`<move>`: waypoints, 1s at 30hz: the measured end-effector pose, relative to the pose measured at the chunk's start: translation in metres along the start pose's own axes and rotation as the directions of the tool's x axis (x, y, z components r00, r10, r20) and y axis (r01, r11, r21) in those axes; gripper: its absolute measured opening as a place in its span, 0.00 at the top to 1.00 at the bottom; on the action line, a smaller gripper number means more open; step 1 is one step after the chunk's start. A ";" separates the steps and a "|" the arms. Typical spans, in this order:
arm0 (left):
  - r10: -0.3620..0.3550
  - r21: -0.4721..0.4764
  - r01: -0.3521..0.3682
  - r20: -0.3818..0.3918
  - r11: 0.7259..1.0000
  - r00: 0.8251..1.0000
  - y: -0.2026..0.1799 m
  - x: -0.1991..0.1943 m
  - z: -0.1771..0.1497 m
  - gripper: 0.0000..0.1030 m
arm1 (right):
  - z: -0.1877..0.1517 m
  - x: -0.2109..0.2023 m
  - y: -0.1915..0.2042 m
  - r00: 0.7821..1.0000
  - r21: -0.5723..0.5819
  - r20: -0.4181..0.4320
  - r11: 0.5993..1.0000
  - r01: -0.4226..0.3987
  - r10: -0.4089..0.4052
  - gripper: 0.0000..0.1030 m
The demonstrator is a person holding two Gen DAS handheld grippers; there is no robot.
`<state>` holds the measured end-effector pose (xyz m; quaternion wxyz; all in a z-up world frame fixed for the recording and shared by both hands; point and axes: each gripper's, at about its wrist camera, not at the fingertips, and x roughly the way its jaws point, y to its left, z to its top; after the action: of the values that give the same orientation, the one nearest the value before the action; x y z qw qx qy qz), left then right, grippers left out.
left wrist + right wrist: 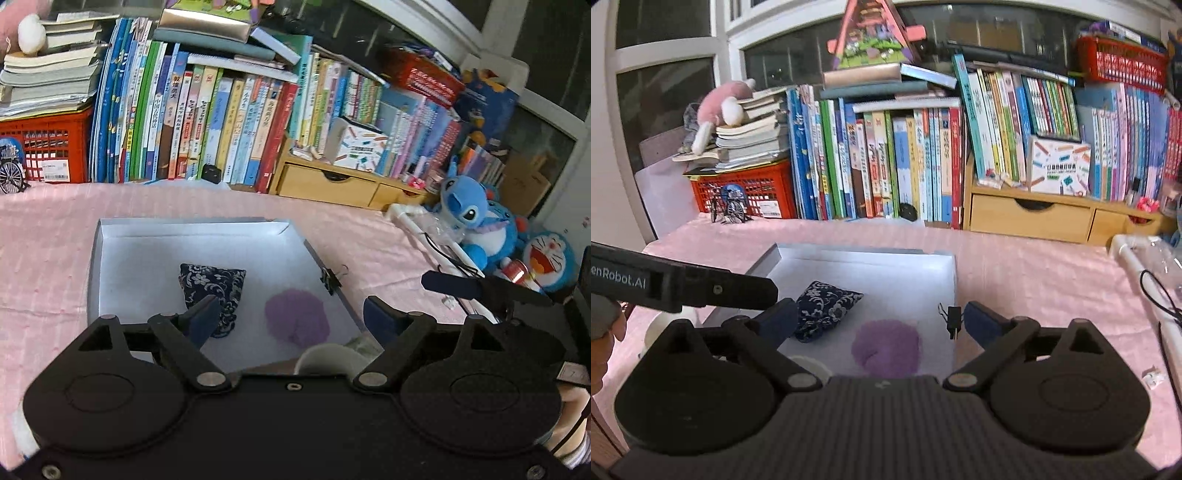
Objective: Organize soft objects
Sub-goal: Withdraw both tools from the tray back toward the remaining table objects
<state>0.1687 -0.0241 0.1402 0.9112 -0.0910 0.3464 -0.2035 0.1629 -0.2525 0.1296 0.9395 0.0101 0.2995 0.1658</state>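
From the left wrist, the left gripper [291,314] hangs over the white tray [192,229] on the pink table [44,236], jaws spread, holding nothing. Inside lie a blue flowered pouch [212,291] and, just beside it, a purple pom-pom [297,319].

From the right wrist, the right gripper [881,319] has its jaws spread above the same tray [938,273]; the pouch [825,308] and pom-pom [886,347] sit near its front edge.

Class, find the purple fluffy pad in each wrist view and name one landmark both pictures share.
Left wrist: purple fluffy pad lies in the white tray, right of the blue floral pouch, lower centre.
Right wrist: pad at lower centre, in the tray, right of the pouch.
Shared landmark: black binder clip on the tray's right edge.
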 end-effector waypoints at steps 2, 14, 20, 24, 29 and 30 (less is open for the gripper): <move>-0.006 0.007 0.006 0.005 1.000 1.000 -0.002 -0.006 -0.007 0.18 | -0.004 -0.006 0.003 1.000 -0.008 0.011 1.000 -0.001 0.001 0.01; -0.016 0.022 0.015 0.039 1.000 0.999 -0.002 -0.029 -0.047 0.18 | -0.036 -0.035 0.020 0.999 -0.034 0.048 0.999 0.023 -0.021 0.01; -0.008 0.039 0.006 0.045 0.999 0.999 -0.003 -0.039 -0.067 0.17 | -0.051 -0.043 0.024 0.998 -0.032 0.051 0.999 0.040 -0.038 0.00; 0.001 0.041 -0.003 0.061 0.999 0.998 -0.003 -0.045 -0.079 0.16 | -0.063 -0.048 0.026 0.997 -0.031 0.055 0.998 0.051 -0.049 0.00; 0.014 0.053 -0.018 0.073 0.998 0.997 -0.005 -0.050 -0.099 0.16 | -0.078 -0.054 0.028 0.996 -0.019 0.060 0.998 0.061 -0.060 0.00; 0.015 0.056 -0.020 0.077 0.998 0.997 -0.005 -0.051 -0.104 0.15 | -0.082 -0.055 0.029 0.996 -0.017 0.064 0.998 0.066 -0.065 0.00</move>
<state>0.0632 -0.0095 0.0951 0.9277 -0.0700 0.3064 -0.2015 0.0651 -0.2497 0.0964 0.9535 -0.0036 0.2682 0.1374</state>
